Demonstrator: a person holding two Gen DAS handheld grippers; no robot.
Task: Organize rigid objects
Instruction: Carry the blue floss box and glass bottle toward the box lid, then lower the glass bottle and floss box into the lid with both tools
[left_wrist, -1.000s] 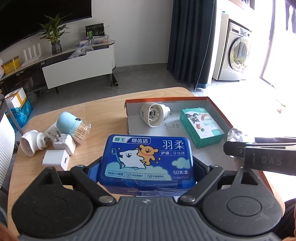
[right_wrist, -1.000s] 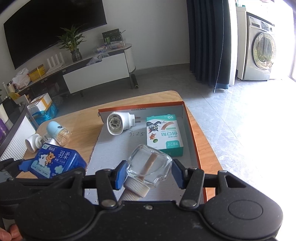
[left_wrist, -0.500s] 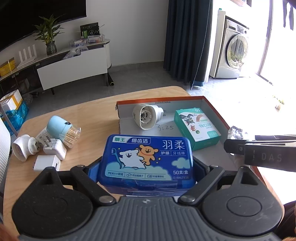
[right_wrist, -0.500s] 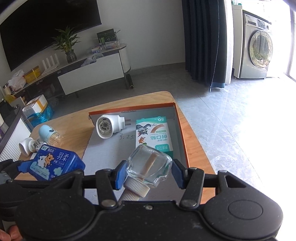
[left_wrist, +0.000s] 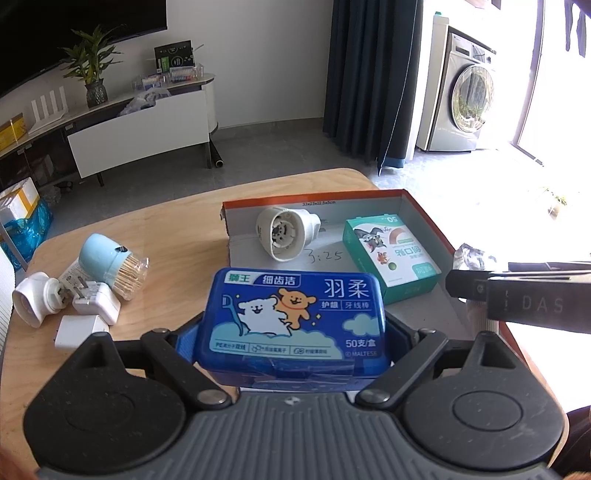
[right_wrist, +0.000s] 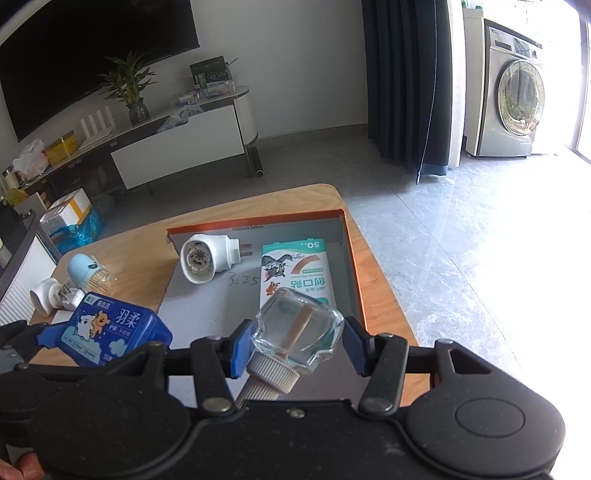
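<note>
My left gripper (left_wrist: 291, 332) is shut on a blue dental floss box (left_wrist: 295, 314) and holds it above the table just left of the orange-rimmed tray (left_wrist: 432, 221). The box also shows in the right wrist view (right_wrist: 110, 332). My right gripper (right_wrist: 295, 341) is shut on a clear glass bottle (right_wrist: 299, 328) with a ribbed cap, above the tray's near right part (right_wrist: 352, 258). The tray holds a white plug-in device (left_wrist: 286, 234) and a green bandage box (left_wrist: 391, 254).
On the wooden table (left_wrist: 166, 229) to the left lie a light blue toothpick holder (left_wrist: 107, 262), a white plug-in device (left_wrist: 33, 302) and two white chargers (left_wrist: 85, 314). Beyond are a TV bench, a dark curtain and a washing machine.
Both grippers have drifted right and a little forward over the tray with their objects still held. Nothing on the table moved.
</note>
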